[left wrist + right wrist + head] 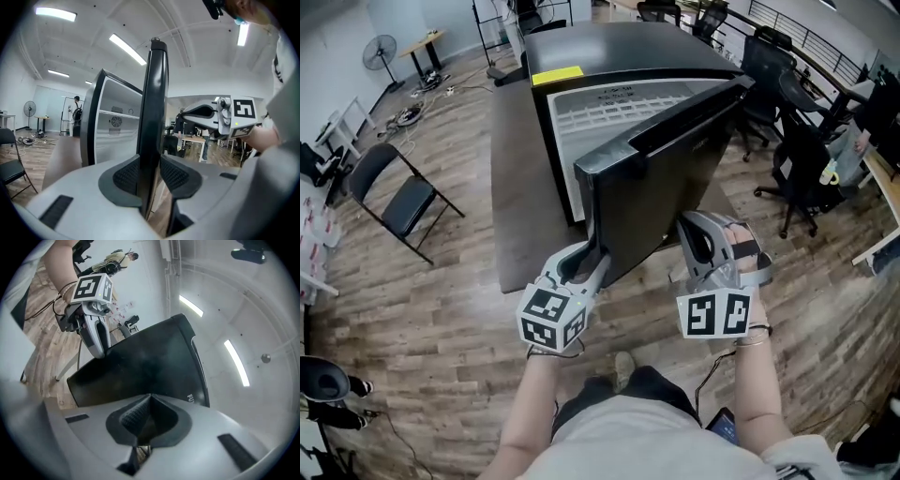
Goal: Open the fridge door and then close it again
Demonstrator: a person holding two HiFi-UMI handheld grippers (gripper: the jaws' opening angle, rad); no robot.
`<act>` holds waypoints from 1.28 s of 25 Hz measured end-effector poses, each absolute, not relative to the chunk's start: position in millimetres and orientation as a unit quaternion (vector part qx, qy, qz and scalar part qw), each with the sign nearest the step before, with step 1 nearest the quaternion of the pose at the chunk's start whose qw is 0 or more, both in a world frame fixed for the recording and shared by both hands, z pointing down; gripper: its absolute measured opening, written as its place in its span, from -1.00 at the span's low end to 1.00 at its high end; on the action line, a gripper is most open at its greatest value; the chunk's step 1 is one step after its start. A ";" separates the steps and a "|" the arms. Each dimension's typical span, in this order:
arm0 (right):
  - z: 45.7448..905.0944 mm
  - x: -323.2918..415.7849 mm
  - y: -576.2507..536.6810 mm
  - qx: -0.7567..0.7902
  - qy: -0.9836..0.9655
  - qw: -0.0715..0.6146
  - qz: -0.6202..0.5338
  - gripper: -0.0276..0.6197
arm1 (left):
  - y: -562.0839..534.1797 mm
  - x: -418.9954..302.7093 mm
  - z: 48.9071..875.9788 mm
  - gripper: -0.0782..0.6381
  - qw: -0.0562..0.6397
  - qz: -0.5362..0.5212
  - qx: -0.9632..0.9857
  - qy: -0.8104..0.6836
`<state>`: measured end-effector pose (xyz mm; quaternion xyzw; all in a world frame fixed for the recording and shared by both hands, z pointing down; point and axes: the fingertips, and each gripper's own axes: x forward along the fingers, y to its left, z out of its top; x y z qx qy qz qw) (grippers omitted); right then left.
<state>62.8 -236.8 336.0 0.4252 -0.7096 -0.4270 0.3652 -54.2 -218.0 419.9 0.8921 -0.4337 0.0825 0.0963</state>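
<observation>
— Wood-plank floor (pixel 441 309), office room, black fridge (pixel 609 56) standing on a grey rug (pixel 516 187) in the upper middle of the head view. So where's the door at?

— Yeah, the fridge door (pixel 675 178) is swung partway out: hinged at upper right, free edge aimed down-frame at the person, long axis upright. The left gripper (pixel 592 255) has its pads clamped on that edge. The right gripper (pixel 698 239) sits just beside the door's outer face, jaws pressed together, nothing in them.

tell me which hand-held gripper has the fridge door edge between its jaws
The left hand-held gripper: its jaws clamp the edge of the open fridge door. The right hand-held gripper is shut on nothing.
</observation>
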 end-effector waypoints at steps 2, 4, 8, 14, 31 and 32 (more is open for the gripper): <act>343.3 63.5 -228.4 0.438 -0.716 0.355 -0.411 -0.92 | -213.0 -50.6 419.5 -0.42 0.095 0.087 0.899 -0.418; 350.4 67.3 -219.8 0.454 -0.721 0.344 -0.393 -0.92 | -206.7 -45.9 419.8 -0.43 0.094 0.092 0.906 -0.403; 367.7 83.3 -203.5 0.486 -0.736 0.324 -0.342 -0.92 | -192.2 -33.1 420.0 -0.44 0.091 0.093 0.918 -0.375; 387.9 93.9 -176.4 0.512 -0.767 0.279 -0.268 -0.92 | -173.0 -17.8 420.2 -0.45 0.082 0.098 0.932 -0.338; 395.2 98.6 -120.9 0.543 -0.835 0.075 -0.040 -0.85 | -122.2 41.5 419.9 -0.55 0.069 0.094 0.971 -0.211; 393.5 97.2 -118.0 0.540 -0.838 0.070 -0.036 -0.77 | -119.3 45.2 420.1 -0.57 0.069 0.094 0.972 -0.203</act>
